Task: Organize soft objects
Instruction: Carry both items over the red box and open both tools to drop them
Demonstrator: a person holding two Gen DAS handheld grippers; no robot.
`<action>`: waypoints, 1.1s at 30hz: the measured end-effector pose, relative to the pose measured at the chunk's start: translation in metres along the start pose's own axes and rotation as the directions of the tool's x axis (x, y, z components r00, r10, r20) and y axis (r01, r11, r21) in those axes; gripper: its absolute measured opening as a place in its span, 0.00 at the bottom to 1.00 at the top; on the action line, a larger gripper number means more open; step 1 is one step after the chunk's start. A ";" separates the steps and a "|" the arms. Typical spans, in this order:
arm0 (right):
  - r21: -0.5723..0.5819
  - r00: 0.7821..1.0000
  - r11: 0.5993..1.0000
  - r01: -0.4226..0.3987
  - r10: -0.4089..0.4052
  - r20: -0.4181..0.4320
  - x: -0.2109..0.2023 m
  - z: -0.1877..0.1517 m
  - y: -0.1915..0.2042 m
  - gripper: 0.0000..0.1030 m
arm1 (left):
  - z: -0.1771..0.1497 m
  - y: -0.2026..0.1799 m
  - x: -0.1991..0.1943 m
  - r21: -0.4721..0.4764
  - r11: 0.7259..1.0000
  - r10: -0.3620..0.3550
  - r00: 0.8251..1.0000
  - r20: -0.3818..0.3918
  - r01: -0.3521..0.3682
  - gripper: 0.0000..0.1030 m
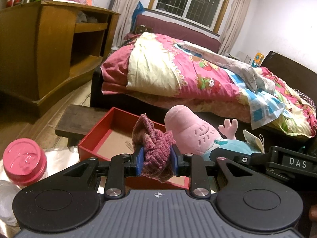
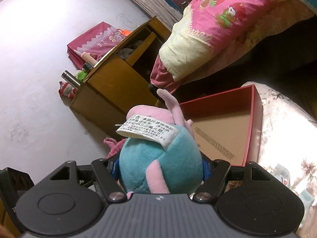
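Maroon cloth clamped in left gripper fingers; right gripper fingers clamp plush toy.

Each fisheye camera sits just behind its fingers, angled downward, close to what they carry. The right view is rolled sideways. Both share the red box, the bed and the wooden cabinet.

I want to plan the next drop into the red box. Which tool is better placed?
Probably left: the left tool holds the purple cloth directly before the open red box, while the right tool holds the plush toy beside it.
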State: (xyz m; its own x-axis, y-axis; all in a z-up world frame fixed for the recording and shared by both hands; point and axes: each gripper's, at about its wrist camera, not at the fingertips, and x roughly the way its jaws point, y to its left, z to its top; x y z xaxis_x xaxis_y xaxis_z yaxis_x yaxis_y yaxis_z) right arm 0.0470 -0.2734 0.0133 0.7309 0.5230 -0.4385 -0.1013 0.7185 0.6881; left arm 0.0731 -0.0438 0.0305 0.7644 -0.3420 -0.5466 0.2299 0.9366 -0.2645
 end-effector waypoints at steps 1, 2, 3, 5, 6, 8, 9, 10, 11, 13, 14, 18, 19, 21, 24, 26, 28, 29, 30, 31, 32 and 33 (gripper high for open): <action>0.001 1.000 1.000 0.002 -0.002 0.002 0.001 0.001 -0.001 0.45 | 0.001 0.000 0.002 0.002 1.000 0.001 1.000 0.000 -0.001 0.27; 0.000 1.000 1.000 0.003 -0.003 0.002 0.002 0.002 -0.001 0.45 | 0.001 0.000 0.001 0.001 1.000 0.000 1.000 -0.001 0.000 0.27; 0.000 1.000 1.000 0.005 -0.005 0.001 0.003 0.003 -0.002 0.45 | 0.002 0.000 0.003 0.001 1.000 0.001 1.000 -0.001 -0.001 0.27; -0.001 1.000 1.000 0.008 -0.008 0.000 0.005 0.004 -0.002 0.45 | 0.003 0.000 0.006 0.003 1.000 0.002 1.000 -0.001 -0.002 0.27; 0.000 1.000 1.000 0.010 -0.010 0.000 0.006 0.004 -0.003 0.45 | 0.004 0.000 0.006 0.004 1.000 0.004 1.000 0.000 -0.004 0.27; -0.002 1.000 1.000 0.012 -0.012 0.001 0.007 0.005 -0.002 0.45 | 0.005 -0.001 0.008 0.009 1.000 0.008 1.000 0.005 -0.008 0.27; -0.002 1.000 1.000 0.014 -0.014 0.002 0.007 0.006 -0.002 0.45 | 0.006 -0.001 0.010 0.012 1.000 0.010 1.000 0.007 -0.010 0.27; -0.002 1.000 1.000 0.015 -0.015 0.004 0.008 0.006 -0.002 0.45 | 0.008 -0.002 0.012 0.015 1.000 0.012 1.000 0.009 -0.013 0.27; -0.004 1.000 1.000 0.015 -0.015 0.005 0.009 0.008 -0.002 0.45 | 0.009 -0.002 0.013 0.017 1.000 0.014 1.000 0.012 -0.014 0.27; -0.007 1.000 1.000 0.017 -0.017 0.007 0.011 0.009 -0.002 0.45 | 0.011 -0.003 0.016 0.021 1.000 0.018 1.000 0.014 -0.018 0.27; -0.009 1.000 1.000 0.019 -0.019 0.008 0.011 0.009 -0.001 0.45 | 0.012 -0.003 0.019 0.024 0.999 0.021 1.000 0.014 -0.021 0.27; -0.011 1.000 0.999 0.030 -0.030 0.005 0.019 0.014 -0.004 0.45 | 0.015 -0.006 0.028 0.040 0.999 0.030 0.999 0.014 -0.031 0.28; -0.011 0.999 0.999 0.034 -0.034 0.004 0.020 0.015 -0.004 0.45 | 0.015 -0.007 0.030 0.045 0.998 0.032 0.999 0.014 -0.033 0.28; -0.015 0.999 0.999 0.040 -0.040 -0.001 0.024 0.016 -0.005 0.45 | 0.015 -0.008 0.035 0.056 0.998 0.038 0.999 0.014 -0.038 0.28; -0.016 0.999 0.999 0.046 -0.046 -0.005 0.029 0.019 -0.008 0.45 | 0.015 -0.008 0.040 0.059 0.997 0.043 0.999 0.010 -0.043 0.28; -0.016 0.999 0.999 0.050 -0.050 -0.004 0.031 0.021 -0.010 0.45 | 0.016 -0.008 0.044 0.059 0.997 0.045 0.999 0.008 -0.045 0.28; -0.016 0.998 0.998 0.055 -0.055 -0.004 0.033 0.023 -0.011 0.45 | 0.016 -0.008 0.047 0.062 0.997 0.048 0.999 0.006 -0.048 0.28; -0.015 0.998 0.998 0.058 -0.058 -0.003 0.035 0.024 -0.012 0.45 | 0.016 -0.009 0.049 0.065 0.997 0.048 0.999 0.005 -0.048 0.28; -0.016 0.998 0.998 0.061 -0.061 -0.002 0.035 0.024 -0.012 0.45 | 0.017 -0.009 0.050 0.069 0.996 0.050 0.999 0.004 -0.050 0.28; -0.017 0.998 0.998 0.063 -0.063 -0.002 0.037 0.025 -0.013 0.45 | 0.017 -0.009 0.052 0.070 0.996 0.052 0.999 0.004 -0.052 0.28; -0.017 0.998 0.998 0.067 -0.067 -0.002 0.038 0.025 -0.013 0.45 | 0.017 -0.009 0.053 0.071 0.996 0.052 0.999 0.003 -0.052 0.28; -0.017 0.998 0.997 0.069 -0.069 -0.002 0.039 0.026 -0.014 0.45 | 0.018 -0.010 0.055 0.074 0.996 0.053 0.999 0.002 -0.053 0.28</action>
State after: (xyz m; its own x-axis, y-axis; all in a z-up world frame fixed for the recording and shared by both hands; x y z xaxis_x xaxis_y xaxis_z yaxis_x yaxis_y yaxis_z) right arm 0.0944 -0.2751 0.0015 0.7351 0.4729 -0.4859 -0.0619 0.7605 0.6464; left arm 0.1236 -0.0704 0.0168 0.7767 -0.2916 -0.5584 0.2329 0.9565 -0.1756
